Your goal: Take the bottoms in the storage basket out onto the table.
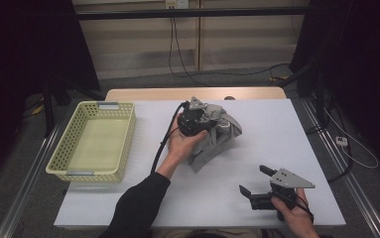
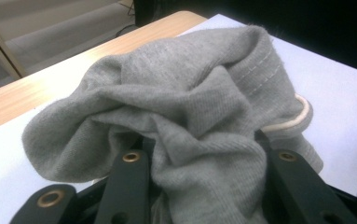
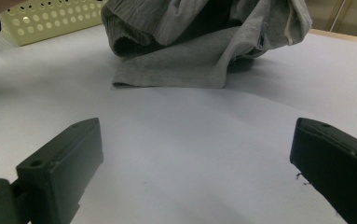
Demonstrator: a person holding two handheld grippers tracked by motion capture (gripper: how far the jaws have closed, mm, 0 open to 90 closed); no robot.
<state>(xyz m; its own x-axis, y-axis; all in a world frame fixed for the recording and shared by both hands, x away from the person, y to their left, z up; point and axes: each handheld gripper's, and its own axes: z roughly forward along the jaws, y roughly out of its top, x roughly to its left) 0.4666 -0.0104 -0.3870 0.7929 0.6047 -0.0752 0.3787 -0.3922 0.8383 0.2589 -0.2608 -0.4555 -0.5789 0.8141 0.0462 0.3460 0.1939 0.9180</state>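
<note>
A crumpled grey garment (image 1: pixel 217 136) with a pale trim lies at the middle of the white table (image 1: pixel 277 129). My left gripper (image 1: pixel 205 119) is at its near-left side, shut on a bunch of the cloth. In the left gripper view the grey garment (image 2: pixel 190 102) is heaped up between the two jaws of my left gripper (image 2: pixel 204 156), hiding their tips. My right gripper (image 1: pixel 254 179) rests low at the front right of the table, open and holding nothing. In the right gripper view, my right gripper (image 3: pixel 197 140) has its jaws spread wide over bare table, and the garment (image 3: pixel 185 56) lies well ahead.
A pale yellow perforated basket (image 1: pixel 58 158) stands at the table's left side, with nothing in it; its corner, the basket (image 3: pixel 50 18), shows at the top left of the right gripper view. A wooden strip (image 1: pixel 148 93) runs along the table's far edge. Cables lie on the floor beyond.
</note>
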